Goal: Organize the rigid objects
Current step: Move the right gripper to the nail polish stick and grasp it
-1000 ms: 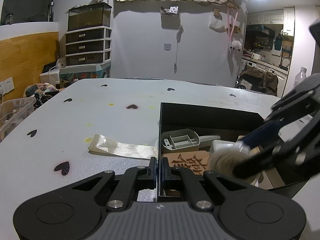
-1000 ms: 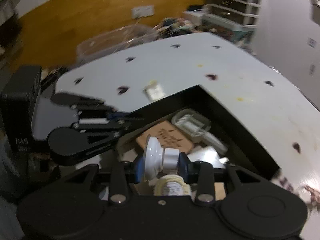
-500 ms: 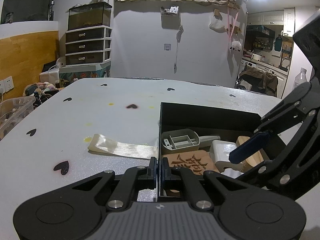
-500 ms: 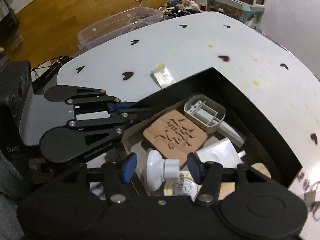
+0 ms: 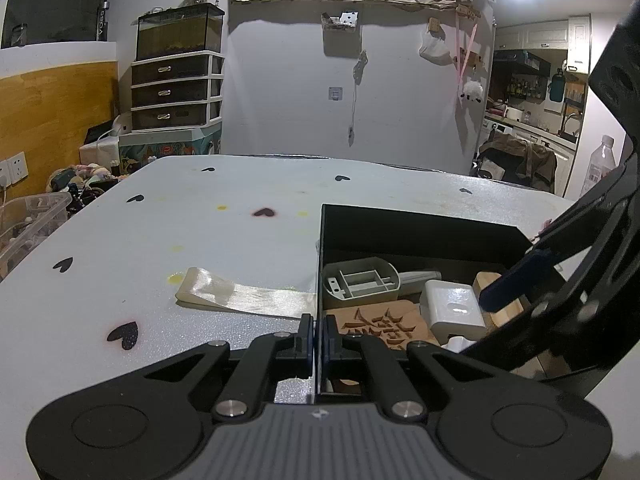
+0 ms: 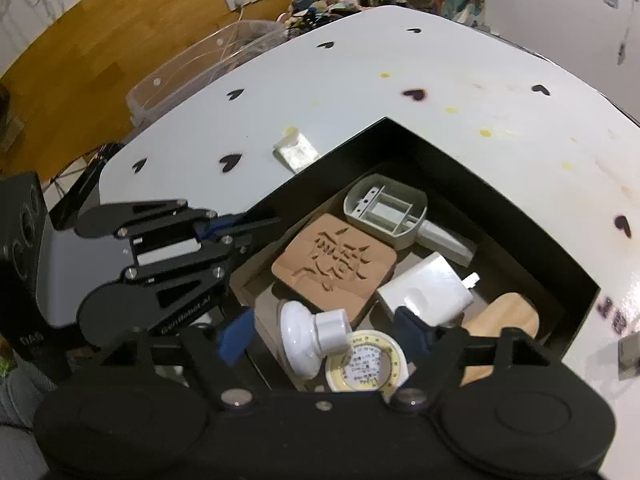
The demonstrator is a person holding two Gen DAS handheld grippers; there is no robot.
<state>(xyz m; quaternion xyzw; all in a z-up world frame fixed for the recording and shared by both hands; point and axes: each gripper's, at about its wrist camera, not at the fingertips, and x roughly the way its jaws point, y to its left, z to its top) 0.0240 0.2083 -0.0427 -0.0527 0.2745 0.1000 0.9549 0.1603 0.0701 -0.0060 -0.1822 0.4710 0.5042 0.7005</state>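
1. Your left gripper [image 5: 319, 334] has its jaws together, clamped on the near wall of the black box [image 5: 420, 232].
2. Your right gripper [image 6: 324, 330] hangs over the box with jaws apart, gripping nothing.
3. The white knob [image 6: 306, 332] lies inside the box, touching the tape roll [image 6: 366, 362] and beside the carved wooden block [image 6: 336, 262].

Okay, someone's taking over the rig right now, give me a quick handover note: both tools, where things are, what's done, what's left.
Left tool: shut on the near wall of the black box, steadying it.
Right tool: open above the box, holding nothing.
In the box: white knob, tape roll, carved wooden block, grey scoop, white adapter, wooden piece.
Done: knob lies released in the box.
Left: the ribbon strip lies on the table beside the box; possibly pack it next.
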